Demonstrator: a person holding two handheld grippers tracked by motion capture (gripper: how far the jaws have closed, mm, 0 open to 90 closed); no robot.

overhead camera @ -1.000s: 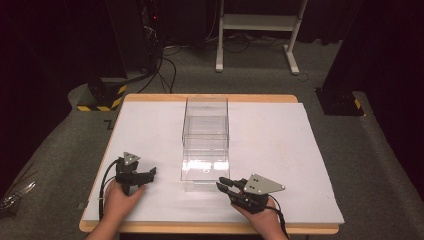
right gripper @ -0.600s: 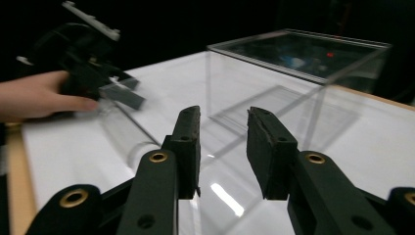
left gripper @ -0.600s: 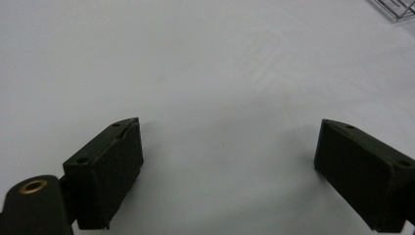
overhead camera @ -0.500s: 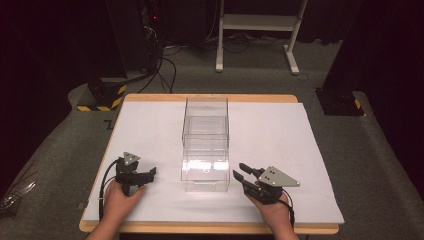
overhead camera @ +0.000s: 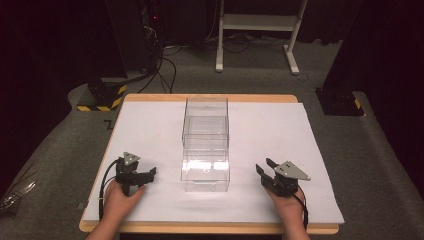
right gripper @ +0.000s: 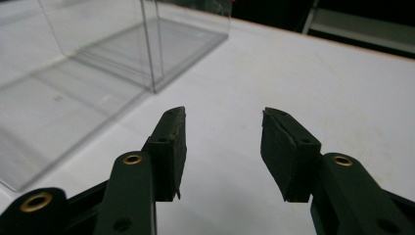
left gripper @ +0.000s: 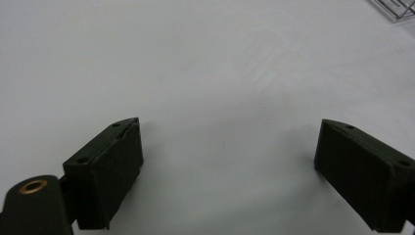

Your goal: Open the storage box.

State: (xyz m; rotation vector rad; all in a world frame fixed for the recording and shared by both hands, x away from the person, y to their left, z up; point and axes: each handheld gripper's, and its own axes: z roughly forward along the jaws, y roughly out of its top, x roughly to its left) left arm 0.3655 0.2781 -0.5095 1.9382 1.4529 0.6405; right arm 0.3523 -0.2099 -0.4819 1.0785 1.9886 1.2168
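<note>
At the left of the white-covered wooden surface, find the left gripper resting low in the hand, fingers spread wide over bare white and holding nothing. Keep it parked there, or bring it up to the left wall of the box as a brace against sliding.

Between the two hands, near the middle of the surface, note the tall clear plastic box, set lengthwise away from the person, near end facing the front edge, well apart from both grippers.

On the right, see the right gripper, fingers about half apart, having just been opening, with nothing between them, pointed toward the near right corner of the box. Probably a reach for the box, judging by that aim.

Spread the fingers wider before closing in, given smooth, hard-to-read clear walls. Come in level, straddle one wall or the near lip squarely, and squeeze gently to avoid skidding or flexing the thin plastic. Go slowly, and steady from the left before pulling or lifting.
</note>
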